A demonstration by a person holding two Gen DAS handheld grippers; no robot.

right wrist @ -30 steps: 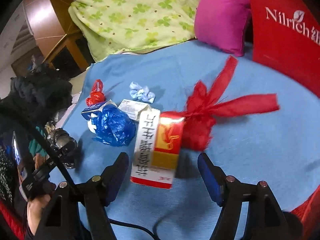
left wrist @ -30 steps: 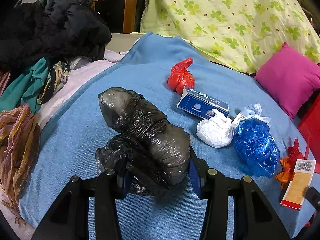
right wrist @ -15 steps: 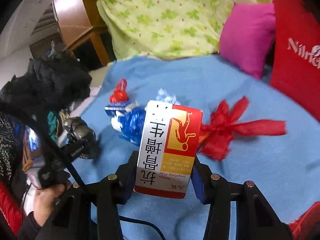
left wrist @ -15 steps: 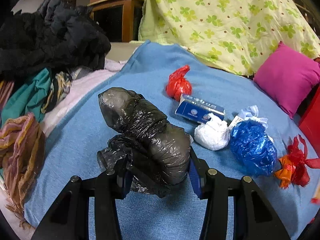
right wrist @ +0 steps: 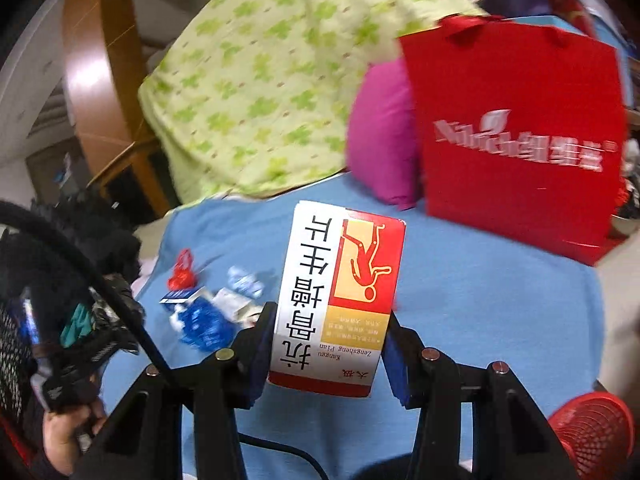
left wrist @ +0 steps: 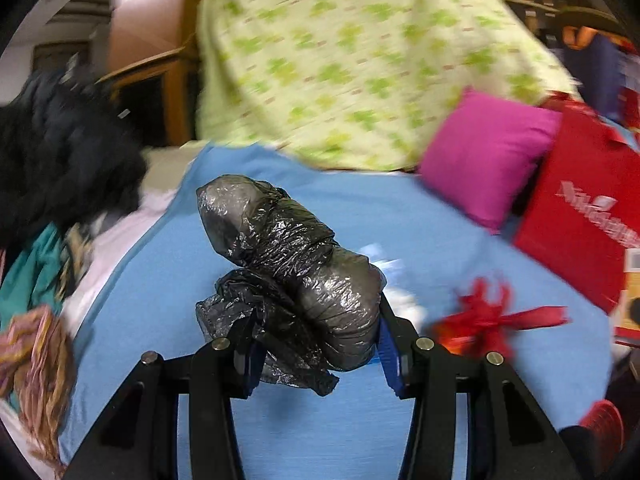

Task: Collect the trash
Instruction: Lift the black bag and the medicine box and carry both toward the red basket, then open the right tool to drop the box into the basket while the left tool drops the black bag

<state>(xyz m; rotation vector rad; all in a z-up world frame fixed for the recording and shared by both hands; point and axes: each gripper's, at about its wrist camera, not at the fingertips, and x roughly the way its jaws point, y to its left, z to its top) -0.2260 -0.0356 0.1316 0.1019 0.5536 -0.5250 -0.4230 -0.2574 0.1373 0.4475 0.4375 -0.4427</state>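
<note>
My left gripper (left wrist: 316, 344) is shut on a crumpled black plastic bag bundle (left wrist: 296, 264), held up above the blue blanket (left wrist: 160, 280). In the right wrist view my right gripper (right wrist: 326, 354) is shut on a red, white and yellow medicine box (right wrist: 340, 288), lifted off the blanket (right wrist: 480, 300). Still on the blanket lie a red ribbon bow (left wrist: 492, 316), a blue plastic bag (right wrist: 204, 324), a small red bag (right wrist: 182, 274), a blue carton (right wrist: 178, 296) and white wrappers (right wrist: 244, 280). A hand (right wrist: 68, 436) holds the left gripper at the lower left.
A red paper bag (right wrist: 520, 132) stands at the right beside a pink cushion (left wrist: 484, 156). A green-patterned quilt (left wrist: 360, 60) fills the back. Dark and coloured clothes (left wrist: 52, 152) pile at the left. A red mesh basket (right wrist: 592, 428) sits at the lower right.
The right gripper closed on the medicine box and lifted it off the blanket. Both grippers rose and swung right towards the red bag; the left kept hold of the black bundle.
</note>
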